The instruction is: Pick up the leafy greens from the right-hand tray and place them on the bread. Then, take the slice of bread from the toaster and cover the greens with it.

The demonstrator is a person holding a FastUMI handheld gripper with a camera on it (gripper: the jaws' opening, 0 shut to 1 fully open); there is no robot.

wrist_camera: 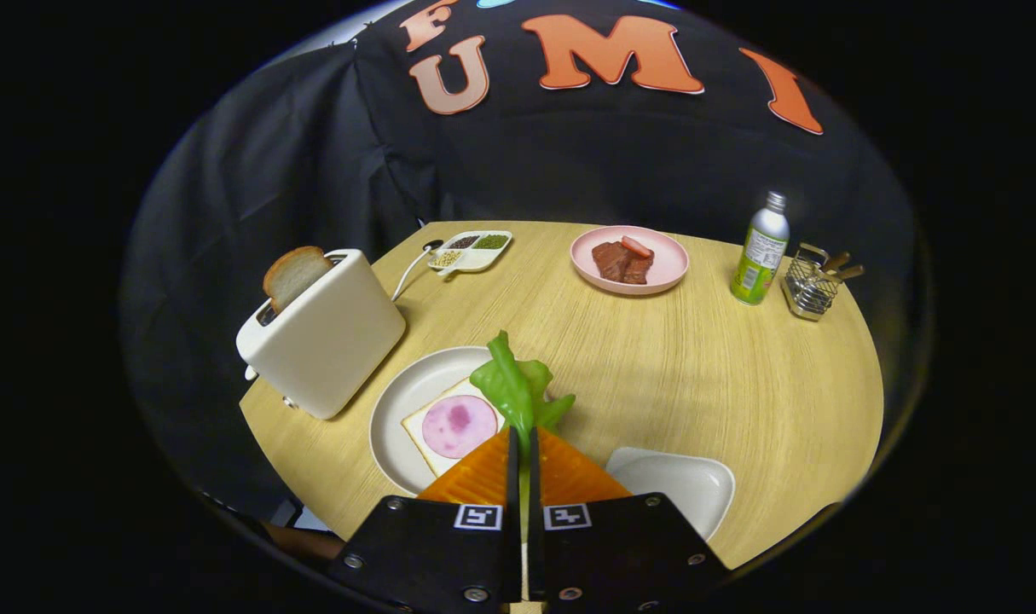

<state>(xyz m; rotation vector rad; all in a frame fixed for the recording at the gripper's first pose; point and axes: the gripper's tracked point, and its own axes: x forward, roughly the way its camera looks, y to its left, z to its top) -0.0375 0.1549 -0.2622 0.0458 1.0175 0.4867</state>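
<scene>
While your gripper (522, 443) is clamping the leafy greens (518, 388) between both orange fingers, you're hovering just right of the ham-topped bread (451, 426) on the white plate (398, 401); ease left and lower before releasing; the toaster's slice (294, 275) is waiting.

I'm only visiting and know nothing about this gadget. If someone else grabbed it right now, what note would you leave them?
Gripper: shut on the greens, held just over the plate.
Bread with a ham slice lies on that plate, beside the fingers.
Tray to the right has given up its greens.
Second slice sticks out of the toaster.
Done: greens picked up.
Left: lay them on the bread, then fetch the toaster slice and cover them.
</scene>
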